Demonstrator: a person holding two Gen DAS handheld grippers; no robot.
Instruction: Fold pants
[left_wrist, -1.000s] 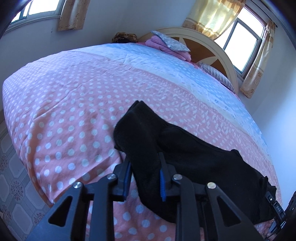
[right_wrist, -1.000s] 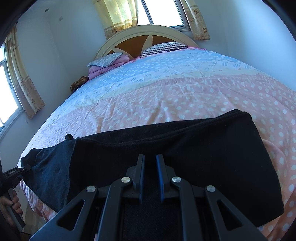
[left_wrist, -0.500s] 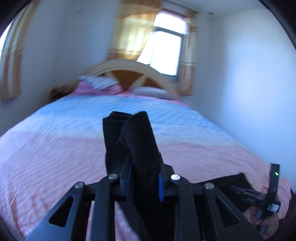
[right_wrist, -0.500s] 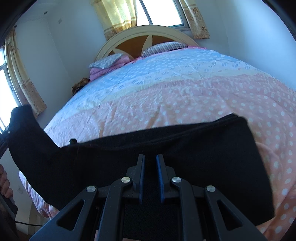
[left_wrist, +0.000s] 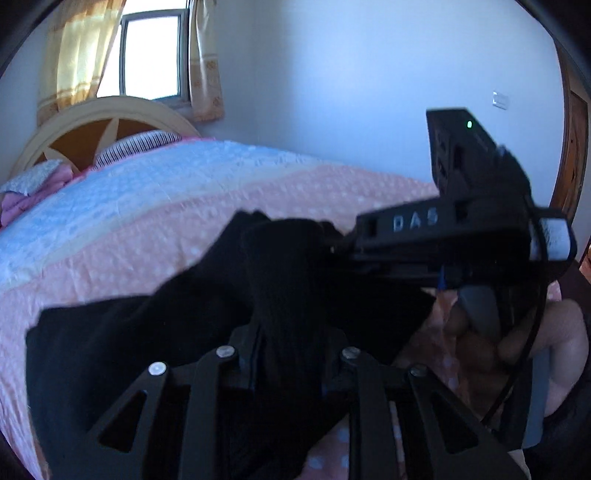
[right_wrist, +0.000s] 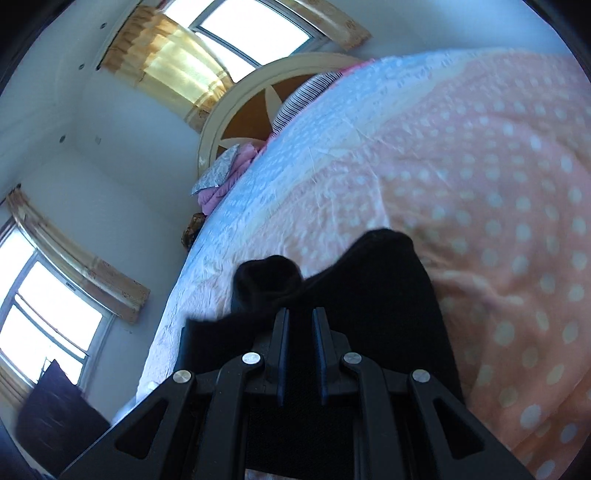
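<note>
Black pants (left_wrist: 122, 332) lie on the pink dotted bedspread (left_wrist: 155, 229). My left gripper (left_wrist: 288, 336) is shut on a bunched end of the pants, carried over next to the other end. The right gripper's black body (left_wrist: 443, 229) shows just ahead in the left wrist view, with the person's hand (left_wrist: 476, 339) on it. In the right wrist view my right gripper (right_wrist: 300, 325) is shut on the pants (right_wrist: 391, 295), tilted sideways, with a rolled fold of cloth (right_wrist: 267, 278) just past its tips.
The bed has a cream and brown headboard (left_wrist: 92, 125), a striped pillow (left_wrist: 140, 144) and folded pink bedding (right_wrist: 236, 170). Curtained windows (right_wrist: 255, 40) stand behind. A brown door frame (left_wrist: 572, 147) is at right.
My left gripper has swung the pants end up off the bed and across to the right gripper, doubling the pants over. The right gripper has tilted sideways, still holding.
</note>
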